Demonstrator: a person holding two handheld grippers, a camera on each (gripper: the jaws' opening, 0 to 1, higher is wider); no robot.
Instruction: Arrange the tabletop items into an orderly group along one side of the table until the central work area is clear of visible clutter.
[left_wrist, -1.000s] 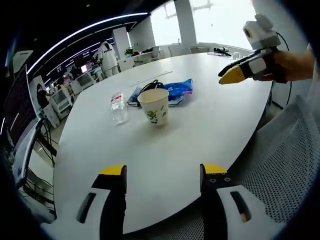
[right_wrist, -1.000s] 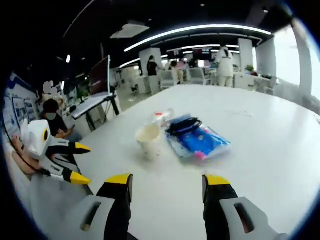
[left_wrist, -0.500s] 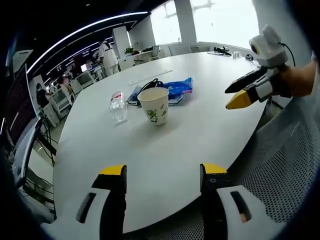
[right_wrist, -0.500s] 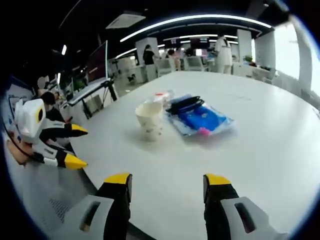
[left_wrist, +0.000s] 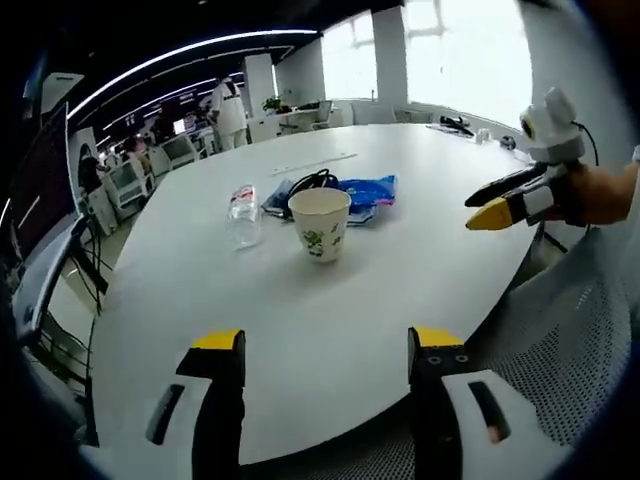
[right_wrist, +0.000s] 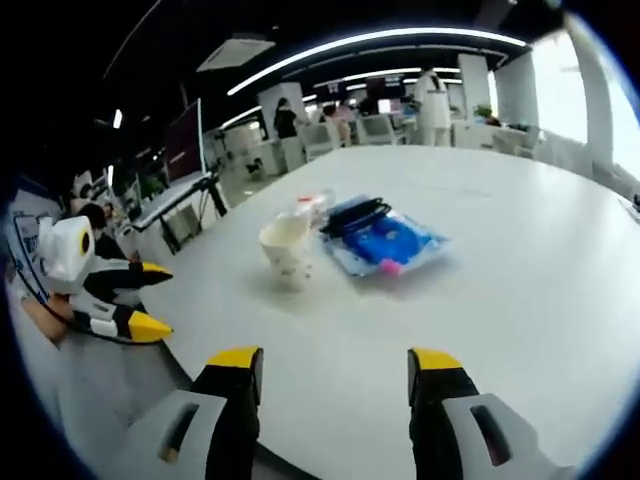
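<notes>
White oval desk (left_wrist: 330, 310), large, mostly bare; the clutter sits in one small cluster toward its middle. Largest item there: a flat blue plastic packet (right_wrist: 385, 242) with a black cable (right_wrist: 352, 212) coiled on its near end. Touching or just beside the packet stands a paper cup (left_wrist: 319, 223), upright, open-topped, printed pattern on the wall. Just beside the cup, a small clear bottle (left_wrist: 243, 213); upright or leaning, cannot tell. Left tongs (left_wrist: 325, 352) hover wide apart over the near desk edge, holding nothing. Right tongs (right_wrist: 332, 370) likewise wide and empty, well apart from the cluster. Nothing gripped yet; judgement: grouping has not begun. Risks: cup is light and tall, so a side nudge from a jaw could tip it toward the packet; the bottle may roll if knocked; dragging the packet could snag the cable and pull the cup along.
</notes>
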